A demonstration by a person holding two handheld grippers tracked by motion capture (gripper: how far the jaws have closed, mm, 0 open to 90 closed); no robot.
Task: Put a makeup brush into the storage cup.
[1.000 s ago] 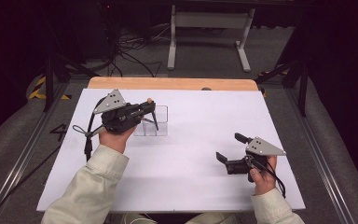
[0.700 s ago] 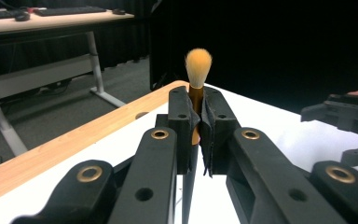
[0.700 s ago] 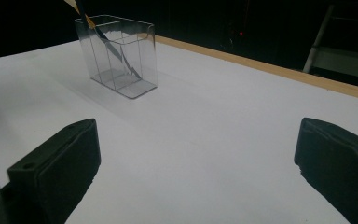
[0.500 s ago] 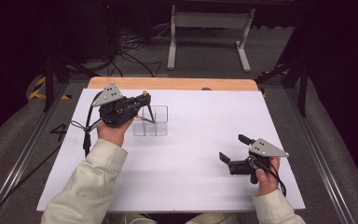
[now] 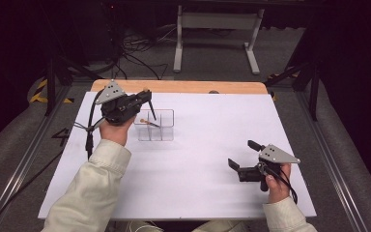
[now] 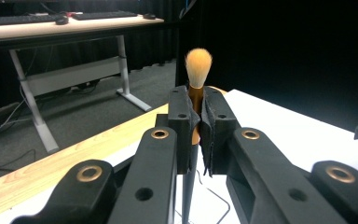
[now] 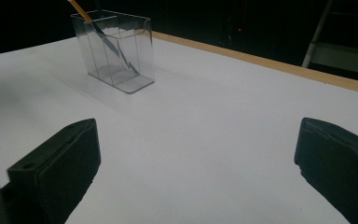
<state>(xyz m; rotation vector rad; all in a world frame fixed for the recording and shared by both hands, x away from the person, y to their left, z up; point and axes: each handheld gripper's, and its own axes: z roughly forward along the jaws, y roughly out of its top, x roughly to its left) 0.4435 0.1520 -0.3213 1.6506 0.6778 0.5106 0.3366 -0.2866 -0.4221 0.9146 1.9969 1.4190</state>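
My left gripper (image 5: pixel 147 96) (image 6: pixel 198 116) is shut on a makeup brush (image 6: pixel 198 63) with pale orange bristles, a copper neck and a thin dark handle. The bristles stand above the pads and the handle hangs below. In the high view the handle (image 5: pixel 152 111) slants down over a clear divided organizer (image 5: pixel 155 126) (image 7: pixel 116 51), just right of that gripper. A thin stick with an orange end (image 5: pixel 144 121) (image 7: pixel 80 9) leans inside the organizer. My right gripper (image 5: pixel 241 153) (image 7: pixel 196 154) rests low at the table's near right, open, with nothing between its fingers.
A white sheet (image 5: pixel 198 193) covers the table, with a wooden strip (image 5: pixel 183 87) along its far edge. Beyond it stand a desk frame (image 5: pixel 212 29), floor cables and dark curtains. A cable trails from each gripper.
My left gripper has moved a little farther away and to the left with the brush, its handle still over the organizer. The right gripper has stayed where it was.
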